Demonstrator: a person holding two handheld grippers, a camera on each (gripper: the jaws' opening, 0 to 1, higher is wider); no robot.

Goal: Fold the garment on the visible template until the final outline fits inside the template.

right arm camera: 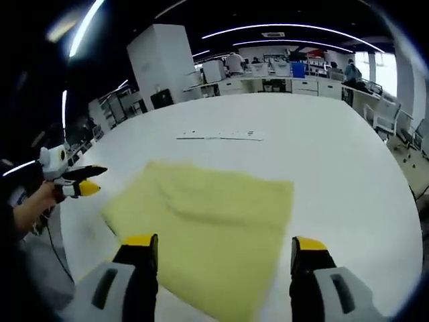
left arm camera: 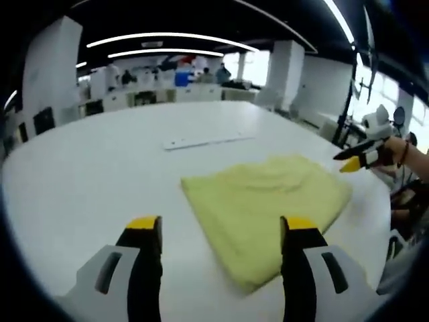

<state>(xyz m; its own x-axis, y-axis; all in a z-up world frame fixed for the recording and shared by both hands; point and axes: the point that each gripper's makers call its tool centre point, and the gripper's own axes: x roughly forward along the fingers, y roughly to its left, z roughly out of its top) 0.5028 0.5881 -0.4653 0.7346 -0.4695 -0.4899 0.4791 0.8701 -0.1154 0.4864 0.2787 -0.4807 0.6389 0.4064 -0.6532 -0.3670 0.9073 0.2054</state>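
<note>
A pale yellow garment [left arm camera: 268, 201] lies folded into a rough rectangle on the white table [left arm camera: 100, 161]. In the left gripper view my left gripper [left arm camera: 221, 225] is open, its yellow-tipped jaws wide apart just short of the garment's near corner. My right gripper [left arm camera: 360, 155], held in a hand, hovers off the cloth's far right corner. In the right gripper view the garment [right arm camera: 208, 215] spreads in front of my right gripper [right arm camera: 224, 243], which is open with its jaws straddling the near edge. My left gripper [right arm camera: 79, 181] hangs beyond the cloth's left corner.
A thin white strip with small marks [left arm camera: 208, 139] [right arm camera: 221, 136] lies on the table beyond the garment. Desks, monitors and people stand along the far wall [right arm camera: 281, 67]. Office chairs [right arm camera: 409, 144] sit past the table's right edge. A white pillar [right arm camera: 161, 60] rises at the back.
</note>
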